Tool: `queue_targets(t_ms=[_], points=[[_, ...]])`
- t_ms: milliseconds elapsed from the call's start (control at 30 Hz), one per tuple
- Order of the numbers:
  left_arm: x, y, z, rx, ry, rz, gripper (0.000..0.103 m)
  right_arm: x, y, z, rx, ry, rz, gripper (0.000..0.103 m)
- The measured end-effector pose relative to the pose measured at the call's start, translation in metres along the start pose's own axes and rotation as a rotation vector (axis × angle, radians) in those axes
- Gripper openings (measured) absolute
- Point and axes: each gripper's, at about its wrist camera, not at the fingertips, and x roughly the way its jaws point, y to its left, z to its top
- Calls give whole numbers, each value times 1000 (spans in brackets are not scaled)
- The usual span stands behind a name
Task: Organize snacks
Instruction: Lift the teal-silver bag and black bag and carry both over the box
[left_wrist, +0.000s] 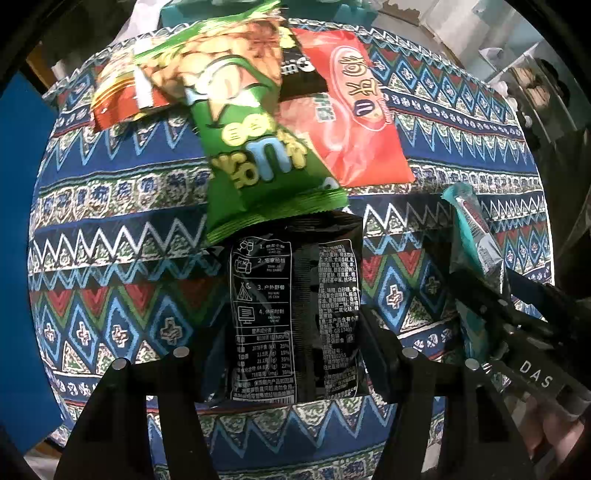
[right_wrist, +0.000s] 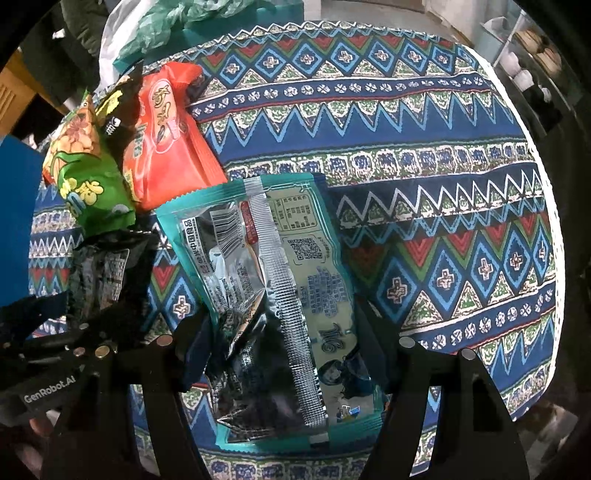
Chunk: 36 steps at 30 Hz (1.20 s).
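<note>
My left gripper (left_wrist: 295, 354) is shut on a black snack packet (left_wrist: 295, 314), held above the patterned tablecloth (left_wrist: 110, 229), its far end under a green packet (left_wrist: 255, 147). An orange-red packet (left_wrist: 354, 118) and a red-yellow packet (left_wrist: 114, 99) lie in the pile beyond. My right gripper (right_wrist: 284, 332) is shut on a teal and silver packet (right_wrist: 273, 280), back side up. In the right wrist view the green packet (right_wrist: 92, 188), the orange-red packet (right_wrist: 166, 147) and the black packet (right_wrist: 107, 273) are to the left. The teal packet (left_wrist: 476, 236) shows at the right of the left wrist view.
A round table covered with a blue patterned cloth (right_wrist: 443, 184) spreads to the right. Teal and white bags (right_wrist: 166, 33) sit beyond the far edge. A blue panel (left_wrist: 22, 221) stands on the left. Shelves (left_wrist: 532, 74) stand at the far right.
</note>
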Motion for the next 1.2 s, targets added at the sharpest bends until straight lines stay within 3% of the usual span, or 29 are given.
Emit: queue_targets(t_ms=[233, 1200], points=[[-11, 22, -5, -14, -7, -10, 65, -9, 17, 3, -19, -11, 6, 69], [-122, 78, -38, 15, -240, 49, 65, -71, 101, 3, -141, -140, 75, 68]])
